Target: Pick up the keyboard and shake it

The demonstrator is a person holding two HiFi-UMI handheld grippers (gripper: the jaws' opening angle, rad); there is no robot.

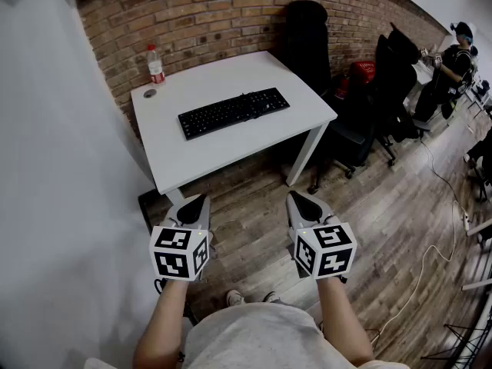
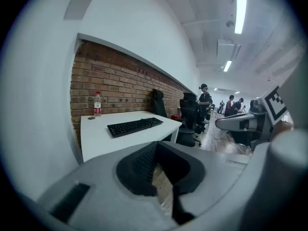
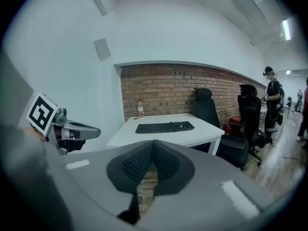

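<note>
The black keyboard (image 1: 234, 112) lies flat on the white desk (image 1: 200, 152), keys up, set at a slant across the desk's middle, its cable at the back edge.

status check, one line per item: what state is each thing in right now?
keyboard: flat on the white table, untouched.
water bottle: upright at the table's back corner, cap on.
left gripper: fingers shut, empty, short of the table.
right gripper: fingers shut, empty, short of the table.
office chair: unoccupied, beside the table by the brick wall.
</note>
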